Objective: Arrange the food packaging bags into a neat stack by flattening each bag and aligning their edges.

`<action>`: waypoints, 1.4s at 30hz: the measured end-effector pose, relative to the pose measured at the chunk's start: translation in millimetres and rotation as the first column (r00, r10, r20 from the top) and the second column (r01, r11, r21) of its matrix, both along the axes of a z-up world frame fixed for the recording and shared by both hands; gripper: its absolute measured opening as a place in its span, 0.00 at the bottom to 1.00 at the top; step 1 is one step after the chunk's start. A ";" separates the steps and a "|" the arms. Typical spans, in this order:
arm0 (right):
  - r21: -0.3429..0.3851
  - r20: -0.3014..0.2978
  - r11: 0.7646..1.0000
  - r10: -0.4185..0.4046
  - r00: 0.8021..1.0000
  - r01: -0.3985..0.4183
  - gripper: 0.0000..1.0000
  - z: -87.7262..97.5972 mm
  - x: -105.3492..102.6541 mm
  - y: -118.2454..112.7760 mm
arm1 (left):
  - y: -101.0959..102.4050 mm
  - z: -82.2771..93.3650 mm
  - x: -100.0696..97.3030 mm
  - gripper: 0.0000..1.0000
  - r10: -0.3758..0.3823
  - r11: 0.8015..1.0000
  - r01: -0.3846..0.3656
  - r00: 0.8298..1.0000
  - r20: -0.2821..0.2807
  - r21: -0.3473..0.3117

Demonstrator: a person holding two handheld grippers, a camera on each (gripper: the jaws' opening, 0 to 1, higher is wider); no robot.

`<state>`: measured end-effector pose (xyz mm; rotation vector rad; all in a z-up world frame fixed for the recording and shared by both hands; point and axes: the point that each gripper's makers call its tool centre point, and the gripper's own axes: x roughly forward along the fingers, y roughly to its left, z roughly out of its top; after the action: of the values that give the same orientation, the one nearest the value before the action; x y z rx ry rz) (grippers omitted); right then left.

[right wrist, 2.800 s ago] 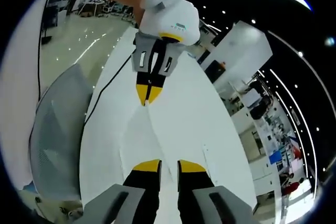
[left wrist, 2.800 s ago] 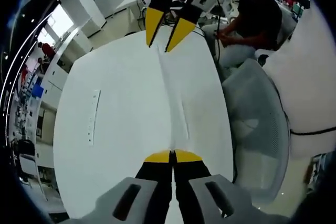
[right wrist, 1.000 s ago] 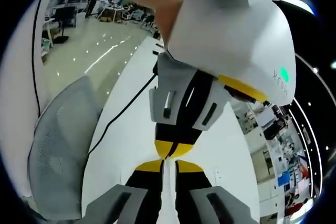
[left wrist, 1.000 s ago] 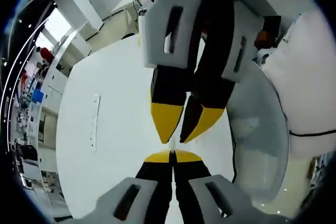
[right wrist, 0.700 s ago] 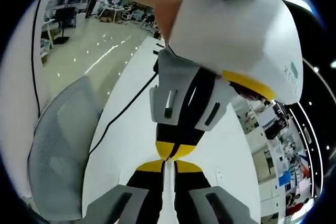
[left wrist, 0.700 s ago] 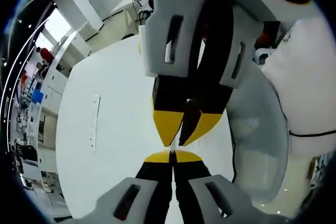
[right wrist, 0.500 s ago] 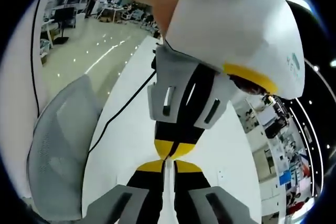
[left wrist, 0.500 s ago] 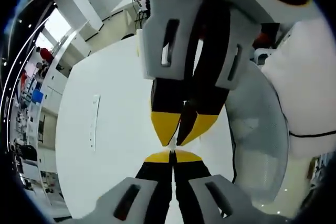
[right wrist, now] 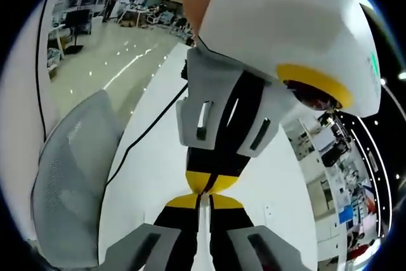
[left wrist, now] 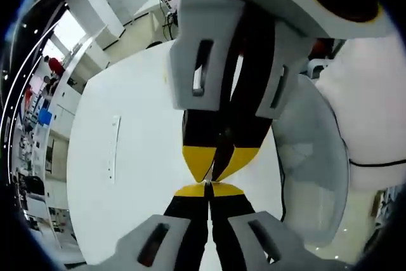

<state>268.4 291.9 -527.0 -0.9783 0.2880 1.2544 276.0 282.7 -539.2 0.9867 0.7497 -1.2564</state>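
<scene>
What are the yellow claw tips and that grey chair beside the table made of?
The right claw's yellow tips look like matte plastic or rubber: flat, even colour with no glare. The chair back looks like grey woven mesh, since a fine grid texture shows. The table top seems a smooth white laminate.

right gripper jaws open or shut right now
Shut. In the left gripper view, the right gripper shows its yellow tips pressed together, meeting the left gripper tip to tip.

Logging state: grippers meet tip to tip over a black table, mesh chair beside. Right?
No, the table is white, per the left gripper view. The left gripper and right gripper do meet tip to tip, mesh chair beside.
</scene>
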 end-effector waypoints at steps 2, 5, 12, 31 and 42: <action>-0.001 -0.001 1.000 0.000 1.000 0.000 0.01 -0.4 0.2 0.3 | 0.0 -0.3 0.0 0.00 0.000 1.000 0.000 1.000 0.000 0.000; -0.001 -0.004 1.000 0.000 1.000 0.000 0.01 -1.1 0.2 0.6 | 0.3 -0.8 -0.4 0.00 -0.001 1.000 0.001 1.000 -0.001 0.001; -0.007 -0.002 1.000 0.007 1.000 -0.007 0.00 -2.7 0.5 1.8 | 1.3 -2.1 -1.5 0.00 -0.005 1.000 0.005 1.000 0.001 0.003; -0.018 0.000 1.000 -0.006 1.000 0.006 0.00 -4.6 0.8 -1.9 | 1.4 -3.7 -0.6 0.00 -0.016 1.000 0.016 1.000 0.005 0.003; -0.024 0.008 1.000 -0.013 1.000 0.013 0.00 -2.8 1.4 -5.0 | 0.7 -3.0 2.8 0.00 -0.017 1.000 0.017 1.000 0.006 -0.007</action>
<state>269.8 286.8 -529.8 -0.9996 0.3038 1.2375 278.8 283.4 -542.2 0.9924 0.7336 -1.2696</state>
